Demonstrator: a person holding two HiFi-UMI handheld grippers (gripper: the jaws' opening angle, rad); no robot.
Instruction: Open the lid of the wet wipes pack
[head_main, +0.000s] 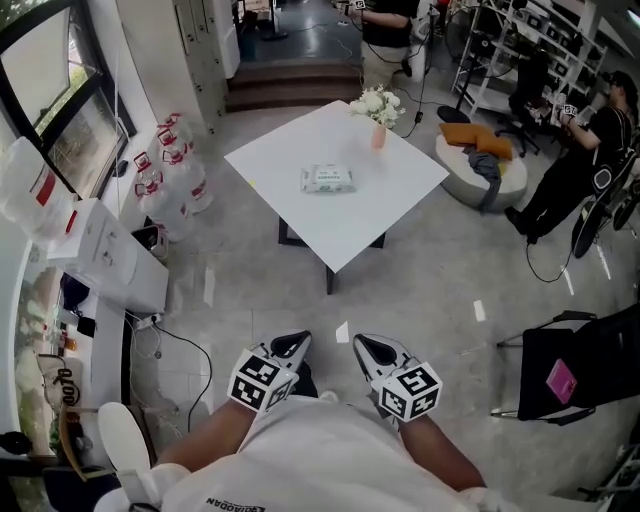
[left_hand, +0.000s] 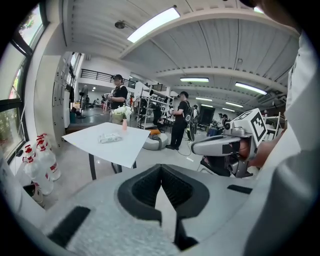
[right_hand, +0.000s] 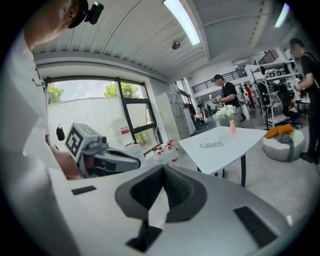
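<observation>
My left claw (left_hand: 161, 174) is pressed together, its ridged pads meeting tip to tip with nothing between them. My right claw (right_hand: 162, 172) is the same, drawn tight and empty. In the head view both sit low in front of my body, side by side with their marker cubes up. They point out over the grey floor toward the white table (head_main: 268, 160), well apart from it. The wet wipes pack (head_main: 327, 179) lies flat near the middle of that table, untouched; from here it is too small for me to make out its lid. At the far corner of the table stands a pink vase (head_main: 378, 133) of white flowers. On the floor left of the table, by the window, is a cluster of water bottles (head_main: 170, 165) with red labels. To the right of the table is a round cushion (head_main: 490, 175) with orange and grey cloth on it. A person in black (head_main: 575, 165) stands beyond it. A black chair (head_main: 580, 370) sits close on my right.
</observation>
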